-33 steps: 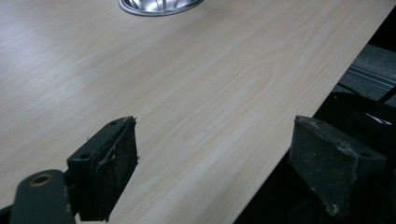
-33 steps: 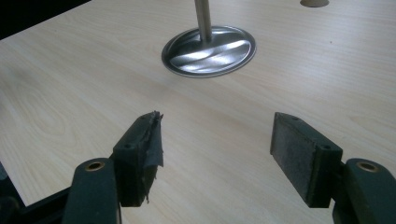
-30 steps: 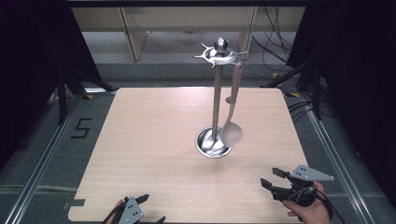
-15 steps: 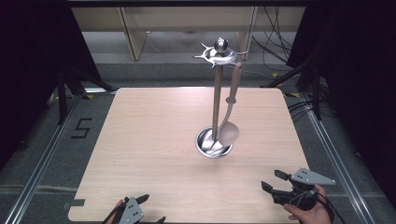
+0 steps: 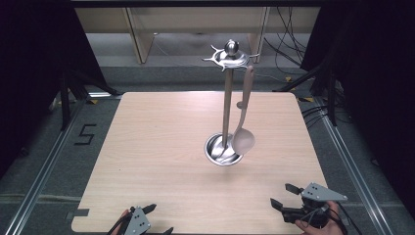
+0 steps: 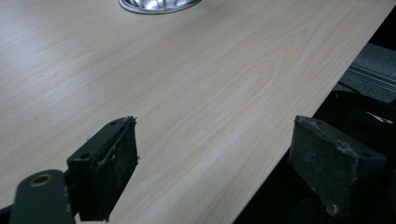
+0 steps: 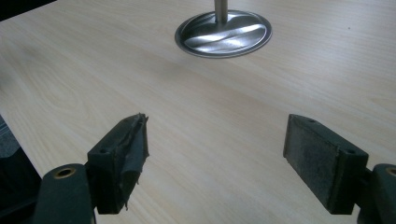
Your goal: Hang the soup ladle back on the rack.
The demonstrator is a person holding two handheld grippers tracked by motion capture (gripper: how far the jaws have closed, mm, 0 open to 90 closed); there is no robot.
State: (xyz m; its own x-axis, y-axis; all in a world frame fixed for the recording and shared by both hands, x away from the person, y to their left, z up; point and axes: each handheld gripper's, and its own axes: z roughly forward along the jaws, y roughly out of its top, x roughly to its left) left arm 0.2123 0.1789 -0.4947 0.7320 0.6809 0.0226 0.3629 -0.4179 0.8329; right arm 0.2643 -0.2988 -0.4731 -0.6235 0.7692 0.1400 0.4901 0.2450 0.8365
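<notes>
A steel utensil stand (image 5: 226, 98) rises from a round dish-like base (image 5: 221, 151) right of the table's middle. A pale ladle (image 5: 243, 139) hangs from its hooked top (image 5: 230, 56), bowl down beside the base. My left gripper (image 5: 160, 218) rests at the near edge, left of centre, open with nothing in it; its jaws (image 6: 219, 163) frame bare wood, the base (image 6: 159, 4) far ahead. My right gripper (image 5: 281, 195) is held by a hand at the near right corner. Its jaws (image 7: 215, 163) have just been opening and stand wide, nothing between them, facing the base (image 7: 224, 35).
The light wooden table (image 5: 161, 147) has rounded corners and dark floor on all sides. Metal rails run along the floor at left and right. Wooden shelving and cables lie beyond the far edge. A "5" marks the floor at left.
The right gripper has slipped slightly toward the near edge and its jaws stand wider apart. The ladle bowl sways a little. The left gripper has stayed put.
</notes>
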